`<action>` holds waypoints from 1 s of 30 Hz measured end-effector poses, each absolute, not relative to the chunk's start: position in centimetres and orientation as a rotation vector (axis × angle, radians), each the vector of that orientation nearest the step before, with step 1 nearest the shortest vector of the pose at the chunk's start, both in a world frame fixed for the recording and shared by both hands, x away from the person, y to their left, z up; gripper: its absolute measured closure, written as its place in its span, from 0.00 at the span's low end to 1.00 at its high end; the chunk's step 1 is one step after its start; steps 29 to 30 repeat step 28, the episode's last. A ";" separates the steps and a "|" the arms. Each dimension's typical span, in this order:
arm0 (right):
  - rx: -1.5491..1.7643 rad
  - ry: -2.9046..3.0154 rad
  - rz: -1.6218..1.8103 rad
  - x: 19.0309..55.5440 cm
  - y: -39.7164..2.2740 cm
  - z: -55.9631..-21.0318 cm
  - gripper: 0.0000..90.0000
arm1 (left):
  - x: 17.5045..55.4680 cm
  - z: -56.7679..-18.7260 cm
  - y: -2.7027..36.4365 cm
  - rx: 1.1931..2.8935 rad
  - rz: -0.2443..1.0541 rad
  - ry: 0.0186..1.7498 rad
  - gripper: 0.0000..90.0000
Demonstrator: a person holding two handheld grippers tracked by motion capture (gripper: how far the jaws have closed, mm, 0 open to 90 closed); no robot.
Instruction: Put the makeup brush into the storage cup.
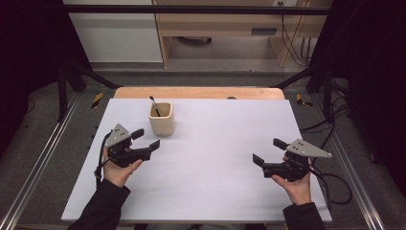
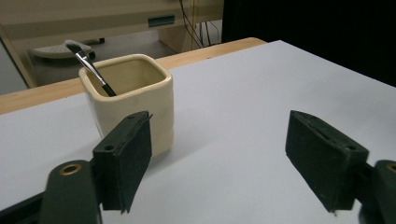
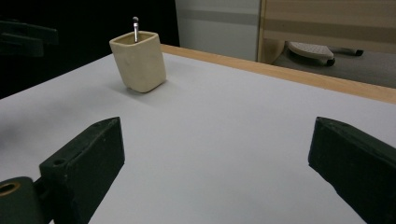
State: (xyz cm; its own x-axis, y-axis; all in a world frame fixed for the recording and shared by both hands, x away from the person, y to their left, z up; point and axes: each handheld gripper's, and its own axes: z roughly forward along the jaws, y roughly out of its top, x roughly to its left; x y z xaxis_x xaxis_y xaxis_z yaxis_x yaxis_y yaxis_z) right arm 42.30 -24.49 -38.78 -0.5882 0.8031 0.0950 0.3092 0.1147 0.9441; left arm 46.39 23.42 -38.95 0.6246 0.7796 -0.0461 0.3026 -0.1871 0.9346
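One cream cup (image 1: 161, 118) stands on the white table (image 1: 215, 158), with one paintbrush (image 1: 154, 106) leaning inside it. There are two grippers. The left gripper (image 1: 148, 139) has its jaws spread wide, nothing between them and touching nothing; the right gripper (image 1: 269, 152) is likewise spread and empty. From the left gripper the cup lies near, at about one o'clock; from the right gripper it sits well apart, at about ten o'clock.
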 end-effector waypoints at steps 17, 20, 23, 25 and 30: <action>1.083 1.970 1.457 42.3 -24.5 -39.2 0.04 | 43.8 -40.9 25.0 1.780 0.547 0.882 0.11; 1.089 1.970 1.457 42.2 -24.6 -39.2 0.04 | 43.8 -41.0 25.2 1.778 0.541 0.889 0.11; 1.094 1.966 1.459 42.1 -24.7 -39.3 0.04 | 43.8 -41.1 25.3 1.783 0.540 0.886 0.11; 1.094 1.968 1.454 42.1 -24.8 -39.4 0.04 | 43.7 -41.1 25.4 1.783 0.541 0.884 0.11; 1.105 1.964 1.454 42.1 -24.9 -39.4 0.04 | 43.6 -41.1 25.6 1.778 0.540 0.889 0.11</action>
